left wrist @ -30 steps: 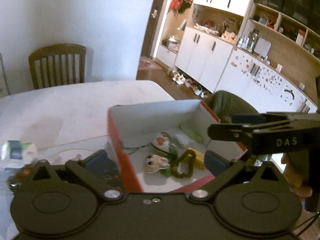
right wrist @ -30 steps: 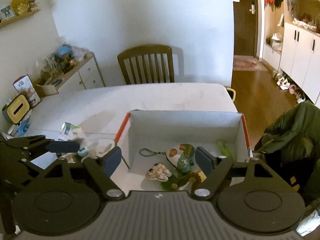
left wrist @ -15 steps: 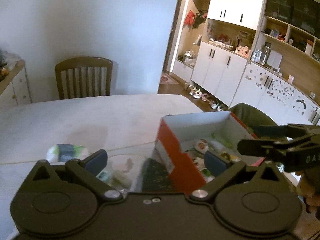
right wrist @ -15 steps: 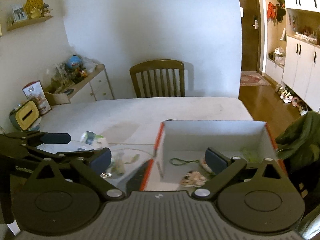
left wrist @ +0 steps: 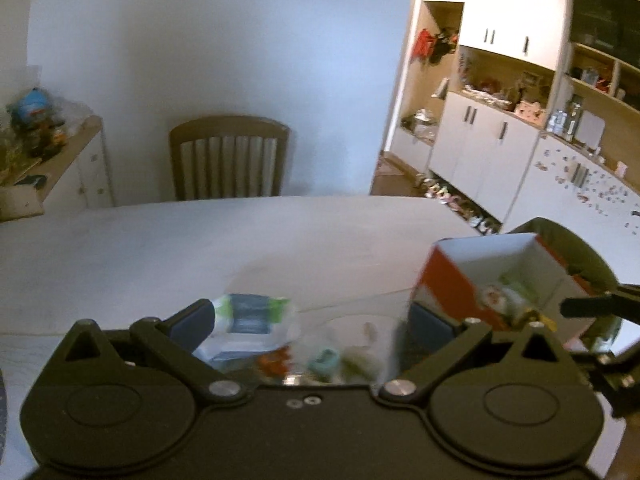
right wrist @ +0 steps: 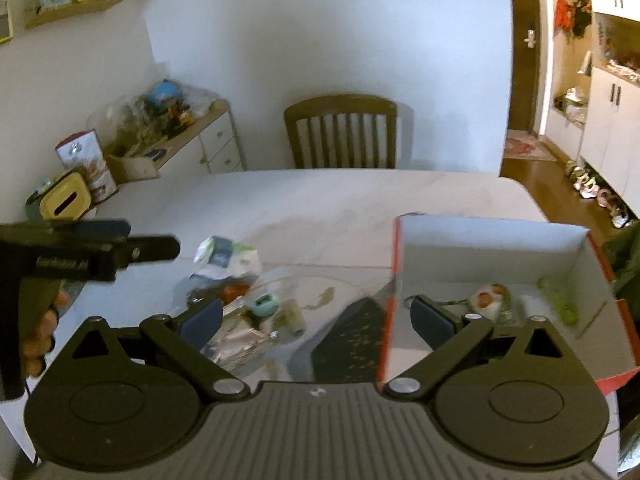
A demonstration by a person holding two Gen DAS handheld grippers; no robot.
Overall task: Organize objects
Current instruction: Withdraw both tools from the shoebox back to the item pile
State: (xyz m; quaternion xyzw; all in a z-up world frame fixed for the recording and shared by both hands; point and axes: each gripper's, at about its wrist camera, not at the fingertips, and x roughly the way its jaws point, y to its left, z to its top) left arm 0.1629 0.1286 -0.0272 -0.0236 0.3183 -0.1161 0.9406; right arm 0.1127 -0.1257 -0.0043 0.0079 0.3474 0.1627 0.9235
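Clutter (right wrist: pixel 256 300) lies loose on the white counter (right wrist: pixel 340 200), between the spread fingers of the right tool (right wrist: pixel 316 316), whose jaws have just been opening and now stand wide with nothing gripped. Among it are a teal gadget (right wrist: pixel 262 305) and a white and green packet (right wrist: pixel 224 256), blurred. The left tool (left wrist: pixel 310 320) is wide too, empty, over the same pile. Just to the right sits the red-sided box (right wrist: pixel 496 240), with small toys (right wrist: pixel 490 296) inside. Beyond the counter stands a wooden chair (right wrist: pixel 340 132).
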